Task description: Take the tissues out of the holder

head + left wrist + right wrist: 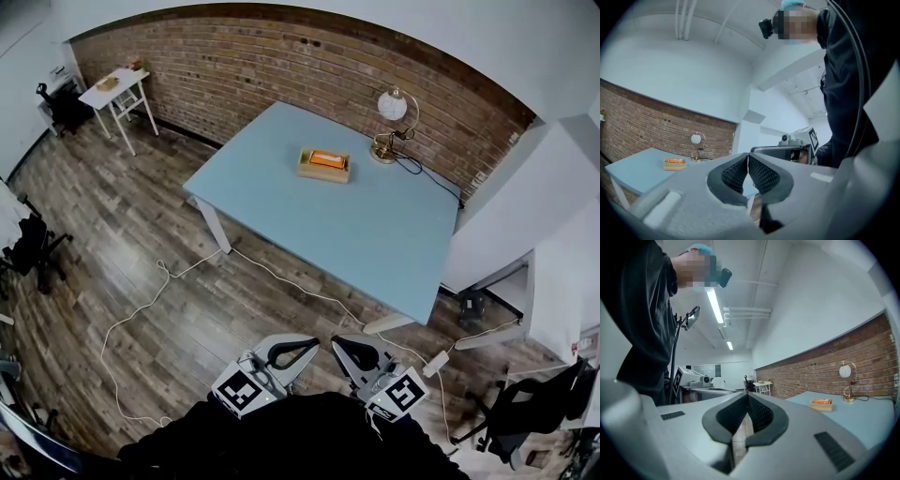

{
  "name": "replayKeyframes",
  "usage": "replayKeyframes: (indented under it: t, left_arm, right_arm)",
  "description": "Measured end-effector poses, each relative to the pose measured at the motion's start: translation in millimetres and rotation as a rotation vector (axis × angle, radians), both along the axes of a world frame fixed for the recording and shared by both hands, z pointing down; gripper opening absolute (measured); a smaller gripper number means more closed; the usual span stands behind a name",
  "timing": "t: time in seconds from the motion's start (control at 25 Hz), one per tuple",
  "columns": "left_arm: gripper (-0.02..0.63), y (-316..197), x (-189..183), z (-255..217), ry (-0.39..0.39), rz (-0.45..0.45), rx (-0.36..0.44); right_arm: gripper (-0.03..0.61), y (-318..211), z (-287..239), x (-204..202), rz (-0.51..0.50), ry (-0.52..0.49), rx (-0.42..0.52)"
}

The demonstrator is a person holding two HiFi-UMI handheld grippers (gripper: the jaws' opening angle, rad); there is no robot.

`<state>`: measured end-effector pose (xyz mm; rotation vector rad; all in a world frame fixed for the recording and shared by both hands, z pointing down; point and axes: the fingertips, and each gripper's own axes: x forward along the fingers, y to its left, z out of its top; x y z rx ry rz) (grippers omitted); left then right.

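1. The counter [375, 216], pale blue, is seen well apart from both claws. A white cable [166, 272] is trailed over the floor in front of it and could be caught underfoot on the approach.
2. The lamp [392, 117] is set near the holder and could be knocked by a wide reach.
3. The left claw [748, 161] and the right claw [748, 399] are clenched, with nothing gripped. Unless they are opened, nothing can be taken.
4. The holder [323, 171], wooden, is placed mid-counter. If it is unsecured, it could be dragged along with its contents.
5. The tissues [327, 158], orange-wrapped, are seated inside it.
6. No writing can be read; only square markers are shown.
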<state>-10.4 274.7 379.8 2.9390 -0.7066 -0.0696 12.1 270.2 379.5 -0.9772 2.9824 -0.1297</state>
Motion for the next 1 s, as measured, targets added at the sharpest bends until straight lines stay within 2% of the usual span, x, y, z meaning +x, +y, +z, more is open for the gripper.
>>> replayKeyframes:
  t: [0.4, 1.0]
  left_arm:
    - [0.011, -32, -22, 8, 0.002, 0.003, -0.017]
    - [0.011, -113, -10, 10, -0.019, -0.037, -0.005]
  right_arm:
    - [0.005, -32, 4, -19, 0.015, 0.004, -0.006]
    - [0.005, -112, 5, -10, -0.033, -0.009, 0.003]
